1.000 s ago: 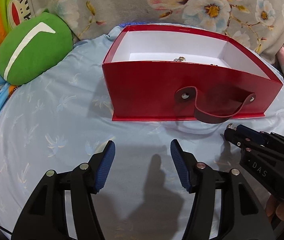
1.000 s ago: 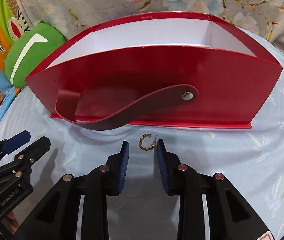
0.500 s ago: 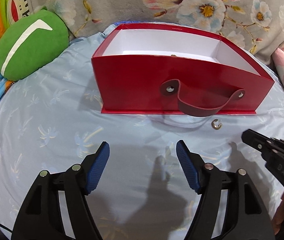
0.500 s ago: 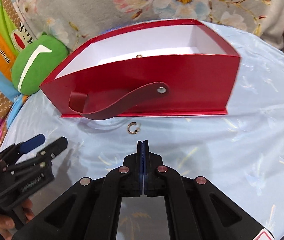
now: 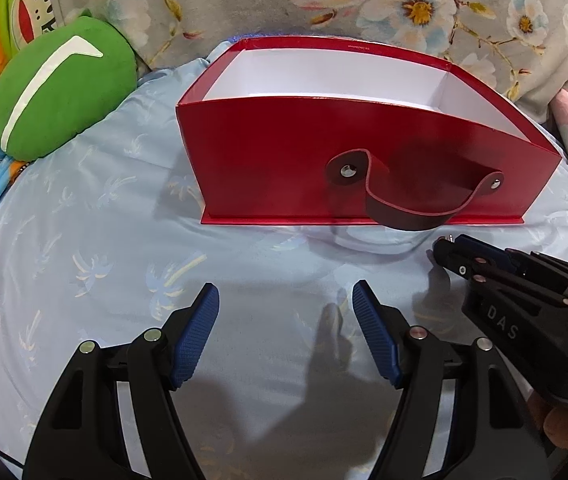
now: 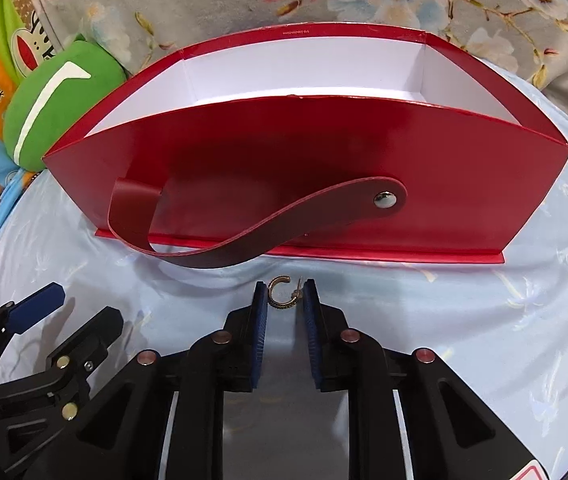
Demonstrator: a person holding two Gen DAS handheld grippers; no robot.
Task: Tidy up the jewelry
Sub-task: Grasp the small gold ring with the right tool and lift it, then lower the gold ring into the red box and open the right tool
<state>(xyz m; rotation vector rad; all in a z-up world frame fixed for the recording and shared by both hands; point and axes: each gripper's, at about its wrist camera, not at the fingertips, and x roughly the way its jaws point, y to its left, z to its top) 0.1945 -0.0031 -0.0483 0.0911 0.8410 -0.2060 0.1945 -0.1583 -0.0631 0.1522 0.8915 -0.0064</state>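
- Our left gripper (image 5: 286, 312) hung wide apart over the blue bedsheet (image 5: 84, 240), gripping nothing.
- The red box (image 6: 308, 184) stood behind.
- Our right gripper (image 6: 284, 292) had narrowed around the gold hoop earring (image 6: 281, 293), pads beside it, contact unclear.

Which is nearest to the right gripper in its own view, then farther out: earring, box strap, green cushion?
1. Earring: between the right gripper fingertips, on the sheet.
2. Box strap: just ahead, drooping off the red box's front.
3. Green cushion: far left, beyond the box corner.
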